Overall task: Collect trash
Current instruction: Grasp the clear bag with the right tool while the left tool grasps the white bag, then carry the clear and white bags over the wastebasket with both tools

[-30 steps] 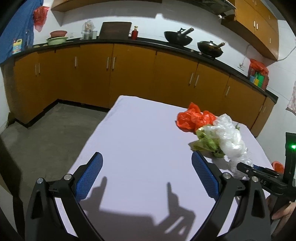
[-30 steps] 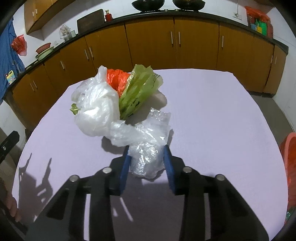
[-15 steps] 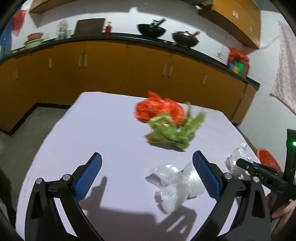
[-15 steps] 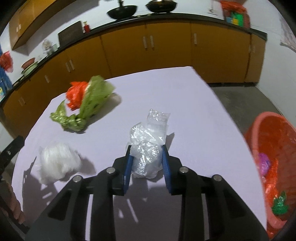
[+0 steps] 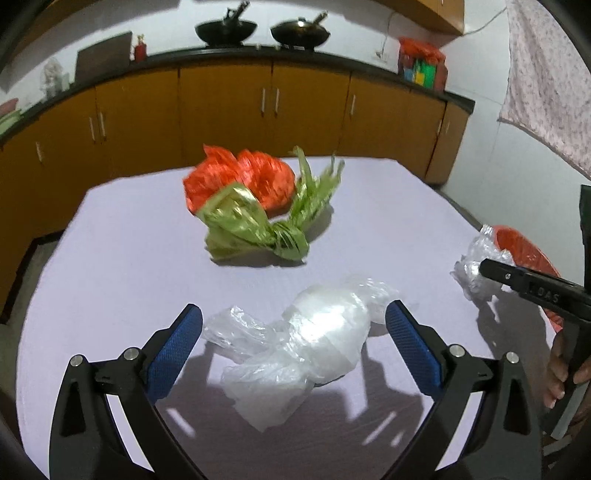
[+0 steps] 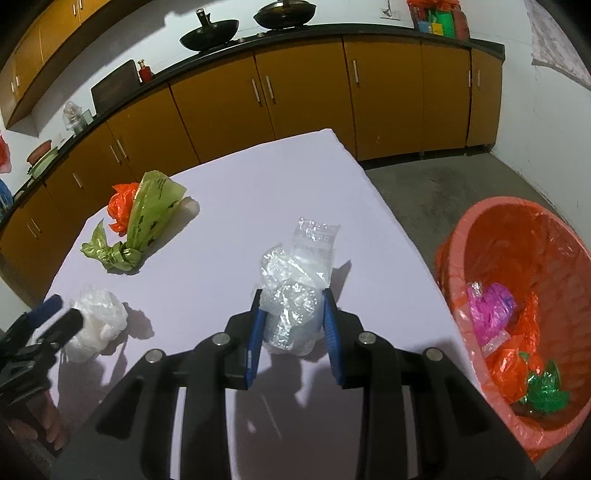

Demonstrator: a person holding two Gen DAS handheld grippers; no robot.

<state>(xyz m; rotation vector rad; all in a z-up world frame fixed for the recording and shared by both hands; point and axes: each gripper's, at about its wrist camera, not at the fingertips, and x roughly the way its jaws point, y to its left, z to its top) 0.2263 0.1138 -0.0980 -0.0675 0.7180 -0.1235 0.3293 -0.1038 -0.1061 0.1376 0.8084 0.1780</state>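
My right gripper (image 6: 292, 308) is shut on a crumpled clear plastic wrap (image 6: 291, 295), held above the right part of the lilac table (image 6: 229, 206). A pink-orange trash basket (image 6: 480, 229) with several scraps inside stands on the floor to its right. My left gripper (image 5: 293, 325) is open, its blue pads on either side of a white plastic bag (image 5: 317, 343) that lies on the table. A knotted green bag (image 5: 255, 225) and an orange bag (image 5: 243, 177) lie further back. The right gripper (image 5: 491, 271) with its clear wrap (image 5: 476, 258) shows at the right edge of the left wrist view.
Orange-brown cabinets (image 6: 303, 85) under a dark counter with two woks (image 5: 225, 29) run behind the table. Grey floor (image 6: 443, 184) lies between the table's right edge and the basket. A patterned cloth (image 5: 546, 81) hangs at the right wall.
Both grippers have swung to the right. The right one pulled the clear wrap away from the pile toward the basket side. The white bag now lies between the left gripper's open pads.
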